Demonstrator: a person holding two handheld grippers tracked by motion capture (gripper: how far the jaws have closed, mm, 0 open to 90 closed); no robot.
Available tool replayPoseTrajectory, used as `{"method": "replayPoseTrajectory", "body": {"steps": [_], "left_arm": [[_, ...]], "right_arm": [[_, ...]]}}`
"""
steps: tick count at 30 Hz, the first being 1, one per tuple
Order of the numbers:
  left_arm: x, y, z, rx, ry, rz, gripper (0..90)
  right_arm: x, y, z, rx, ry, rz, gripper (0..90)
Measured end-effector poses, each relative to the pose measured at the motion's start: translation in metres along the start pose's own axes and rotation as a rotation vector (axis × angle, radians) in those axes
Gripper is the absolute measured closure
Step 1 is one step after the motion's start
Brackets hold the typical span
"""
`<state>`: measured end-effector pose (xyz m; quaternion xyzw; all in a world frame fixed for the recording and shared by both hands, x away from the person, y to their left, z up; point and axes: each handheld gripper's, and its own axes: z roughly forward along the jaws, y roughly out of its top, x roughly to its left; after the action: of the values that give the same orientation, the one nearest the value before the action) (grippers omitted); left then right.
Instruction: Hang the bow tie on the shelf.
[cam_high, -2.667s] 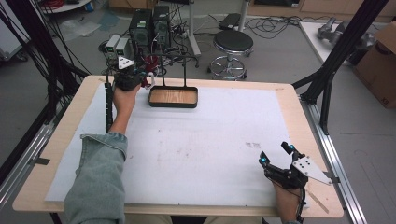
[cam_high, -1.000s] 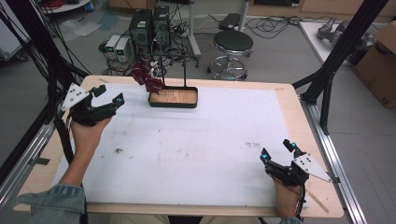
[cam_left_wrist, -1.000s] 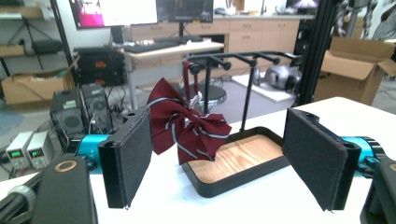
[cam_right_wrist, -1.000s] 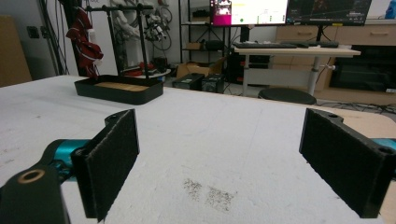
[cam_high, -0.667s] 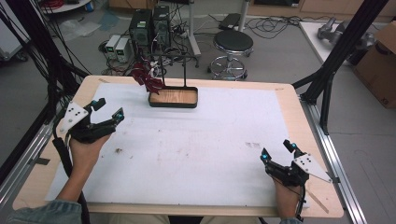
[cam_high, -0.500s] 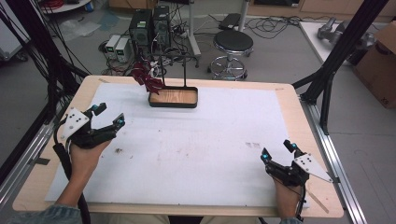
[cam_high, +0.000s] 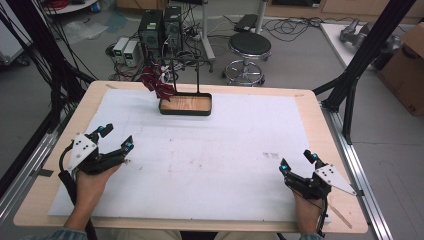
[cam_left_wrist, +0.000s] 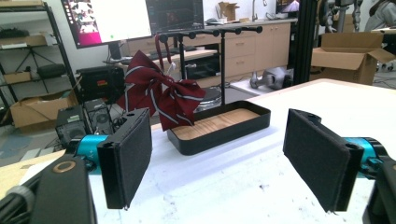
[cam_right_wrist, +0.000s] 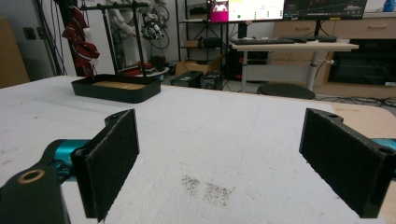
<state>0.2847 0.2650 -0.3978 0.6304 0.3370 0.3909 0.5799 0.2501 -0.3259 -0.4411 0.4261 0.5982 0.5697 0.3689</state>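
Note:
A dark red striped bow (cam_high: 156, 84) (cam_left_wrist: 161, 93) (cam_right_wrist: 80, 41) hangs from the left end of a black T-shaped rack (cam_high: 186, 61) (cam_left_wrist: 219, 32) (cam_right_wrist: 119, 7). The rack rises from a black tray with a wooden floor (cam_high: 185, 104) (cam_left_wrist: 219, 126) (cam_right_wrist: 116, 88) at the table's far edge. My left gripper (cam_high: 116, 137) (cam_left_wrist: 219, 168) rests open at the near left of the table, nothing between its pads. My right gripper (cam_high: 298, 161) (cam_right_wrist: 224, 158) is open at the near right, also empty.
A white mat (cam_high: 210, 150) covers most of the wooden table (cam_high: 45, 200). A dark smudge (cam_right_wrist: 208, 189) marks the mat ahead of the right gripper. Beyond the table stand a round stool (cam_high: 248, 47), computer towers (cam_high: 160, 25) and a cardboard box (cam_high: 407, 65).
My left gripper left the bow hanging on the rack and has drawn back from the far edge to the near left of the table, open. The right gripper has stayed put.

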Motion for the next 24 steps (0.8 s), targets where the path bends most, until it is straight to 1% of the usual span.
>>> {"method": "replayPoseTrajectory", "body": {"steps": [2,6,7,9,11,13,19,22,24], "left_arm": [[-0.001,-0.004,-0.002,0.004,0.001,0.001,24.6],[-0.004,-0.012,-0.004,0.014,0.014,-0.009,24.7],[-0.003,-0.013,-0.004,0.017,0.01,-0.009,24.8],[-0.003,-0.016,-0.004,0.03,0.002,-0.025,24.5],[-0.003,-0.017,-0.003,0.034,0.011,-0.031,24.4],[-0.004,-0.02,-0.003,0.04,0.008,-0.039,23.8],[-0.01,-0.027,-0.001,0.066,0.002,-0.043,22.8],[-0.012,-0.029,-0.001,0.075,0.007,-0.031,22.8],[-0.013,-0.03,0.0,0.074,0.008,-0.039,22.8]], "right_arm": [[0.0,0.0,0.0,0.002,0.0,0.002,11.0],[0.0,0.0,0.0,0.002,-0.003,0.0,11.0],[0.0,0.0,0.0,0.003,-0.004,0.002,11.0],[0.0,0.0,0.0,0.004,-0.005,0.002,11.0],[0.0,0.0,0.0,0.001,-0.007,-0.003,11.0],[0.0,0.0,0.0,-0.001,-0.006,-0.007,11.0],[0.0,-0.001,-0.001,-0.007,-0.008,-0.012,11.0],[0.0,-0.001,0.0,-0.007,-0.007,-0.017,11.0],[0.001,-0.001,0.0,-0.003,-0.004,-0.017,11.0]]}}
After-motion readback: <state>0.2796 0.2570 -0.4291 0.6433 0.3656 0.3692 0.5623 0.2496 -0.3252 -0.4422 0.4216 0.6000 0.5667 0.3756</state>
